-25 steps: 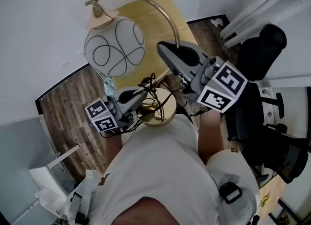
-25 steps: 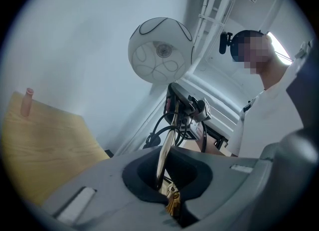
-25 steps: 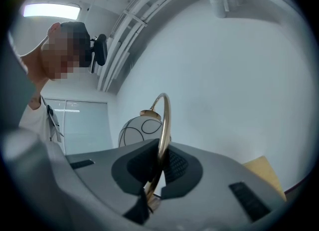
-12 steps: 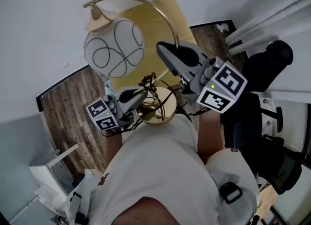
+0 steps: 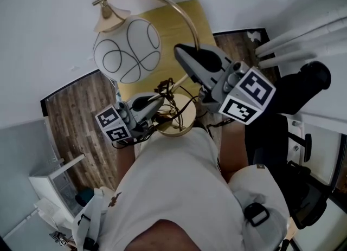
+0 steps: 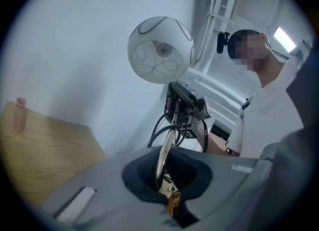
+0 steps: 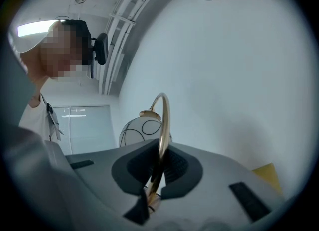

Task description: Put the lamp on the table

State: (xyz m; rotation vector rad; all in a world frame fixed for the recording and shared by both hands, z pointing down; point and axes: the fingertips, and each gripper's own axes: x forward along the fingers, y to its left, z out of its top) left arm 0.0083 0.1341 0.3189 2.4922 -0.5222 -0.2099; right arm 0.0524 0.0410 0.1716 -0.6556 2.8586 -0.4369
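The head camera looks steeply down over the person's shoulders onto the desk (image 5: 162, 25). Each gripper camera sits close behind its own fingers. The left gripper (image 6: 167, 175) view tilts up toward the person, and the right gripper (image 7: 157, 167) view faces the wall. All three share the lamp (image 5: 127, 51).

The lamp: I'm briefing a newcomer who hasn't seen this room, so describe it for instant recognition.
Start at the pale wooden table against the white wall. Just before it, the left gripper and right gripper clamp the lamp. Only it has a white globe with looping black lines hanging from a curved brass arm.
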